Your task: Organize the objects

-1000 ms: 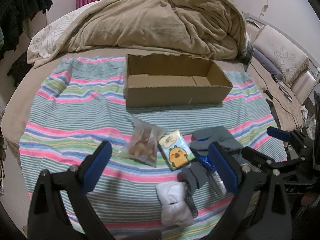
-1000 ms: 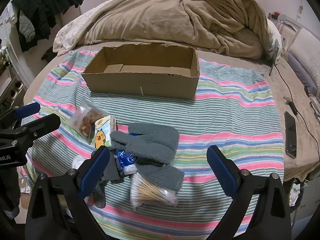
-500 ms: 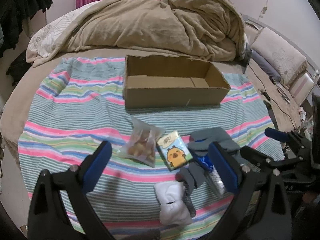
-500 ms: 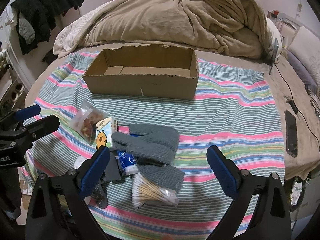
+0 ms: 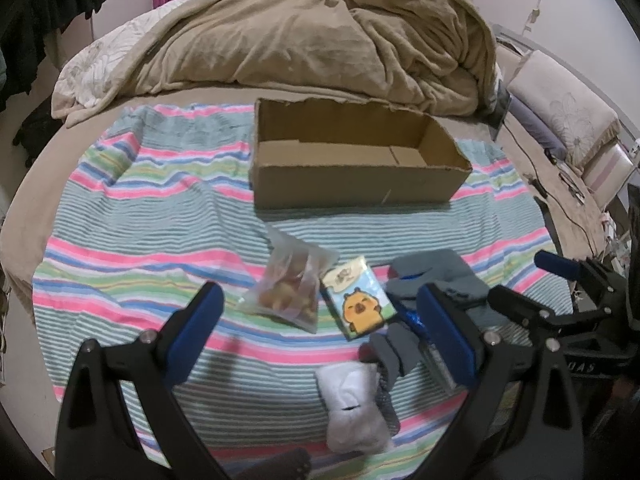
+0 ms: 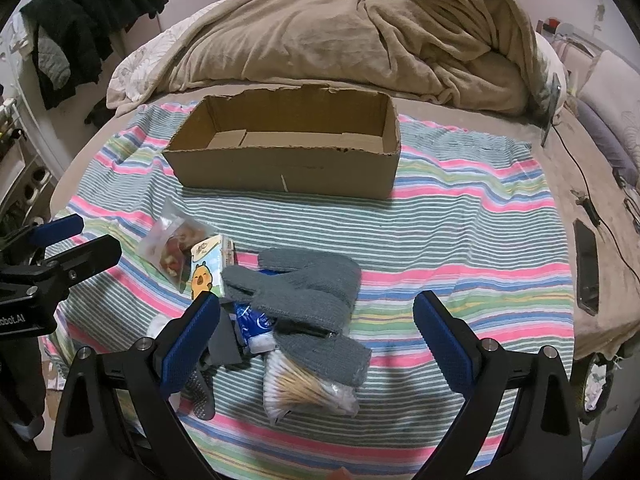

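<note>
The things to be sorted are lying in a loose heap on the striped blanket [image 6: 460, 216], in front of the cardboard box [image 6: 288, 168], which is sitting open-topped and empty further back, evidently waiting to receive them. In the heap, a clear snack bag [image 5: 290, 288] is lying just beside a tissue pack with a yellow cartoon animal [image 5: 358, 300]. Next to that, grey knit gloves [image 6: 304, 284] are draping over a blue-and-white packet [image 6: 254, 322] and touching a bag of cotton swabs [image 6: 304, 388]. A white rolled sock [image 5: 352, 408] is resting nearest the left camera, with a dark grey piece of fabric [image 5: 394, 350] touching it.

The left gripper [image 5: 320, 332] is hovering above the near edge of the blanket with its blue pads spread wide and nothing between them; the snack bag and tissue pack are lying just ahead of its gap, the sock just below it. The right gripper [image 6: 316, 338] is likewise standing wide apart and empty, with the gloves and swab bag lying between and just ahead of its fingers [image 6: 190, 340]. Both seem poised for a first pick, the box lying well beyond the heap.

A crumpled tan duvet [image 5: 320, 40] is filling the bed behind the box, and a dark phone [image 6: 586, 268] is lying off the blanket to the right.
</note>
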The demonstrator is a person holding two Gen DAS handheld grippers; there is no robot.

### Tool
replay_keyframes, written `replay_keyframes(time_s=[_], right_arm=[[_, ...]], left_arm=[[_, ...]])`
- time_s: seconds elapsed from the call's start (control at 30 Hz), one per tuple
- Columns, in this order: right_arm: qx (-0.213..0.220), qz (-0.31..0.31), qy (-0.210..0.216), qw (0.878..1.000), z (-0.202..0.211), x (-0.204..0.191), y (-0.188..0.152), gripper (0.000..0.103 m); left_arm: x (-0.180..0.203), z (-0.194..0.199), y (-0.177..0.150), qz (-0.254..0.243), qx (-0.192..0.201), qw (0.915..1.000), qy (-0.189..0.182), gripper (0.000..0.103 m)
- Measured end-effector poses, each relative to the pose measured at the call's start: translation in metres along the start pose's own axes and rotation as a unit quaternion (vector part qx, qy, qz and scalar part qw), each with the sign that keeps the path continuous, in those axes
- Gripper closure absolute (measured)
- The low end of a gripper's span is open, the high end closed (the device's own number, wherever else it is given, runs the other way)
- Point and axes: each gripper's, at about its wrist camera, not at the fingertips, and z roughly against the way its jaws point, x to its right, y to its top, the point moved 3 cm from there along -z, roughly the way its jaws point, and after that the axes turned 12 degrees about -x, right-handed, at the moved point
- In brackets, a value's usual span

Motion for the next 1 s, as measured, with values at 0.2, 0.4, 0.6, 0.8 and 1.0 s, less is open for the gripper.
replay_keyframes(time_s=[0.2, 0.4, 0.6, 0.8, 1.0], right_arm=[[-0.013, -0.006, 0.005, 1.000, -0.015, 0.006, 0.005, 0.004], [-0.030, -0.005, 0.012, 0.999, -0.034, 0.011, 0.009, 0.004], [-0.045, -0.010, 0.022, 0.999, -0.054, 0.015, 0.016, 0.004], [-0.062, -0.006, 0.032, 0.998, -0.073, 0.016, 0.020, 0.011], [-0.076, -0.016, 0.079, 0.994, -0.090, 0.020, 0.021, 0.026]], left_arm=[[-0.006, -0.023, 0.003, 0.000, -0.019, 0.9998, 0.007, 0.005], [-0.017, -0.053, 0.007, 0.006, -0.041, 0.9988, 0.025, 0.006], [-0.025, -0.074, 0.013, 0.005, -0.060, 0.9980, 0.021, 0.008], [-0.030, -0.099, 0.013, 0.004, -0.092, 0.9957, 0.008, 0.015], [-0.032, -0.102, 0.016, 0.000, -0.088, 0.9960, 0.011, 0.036]])
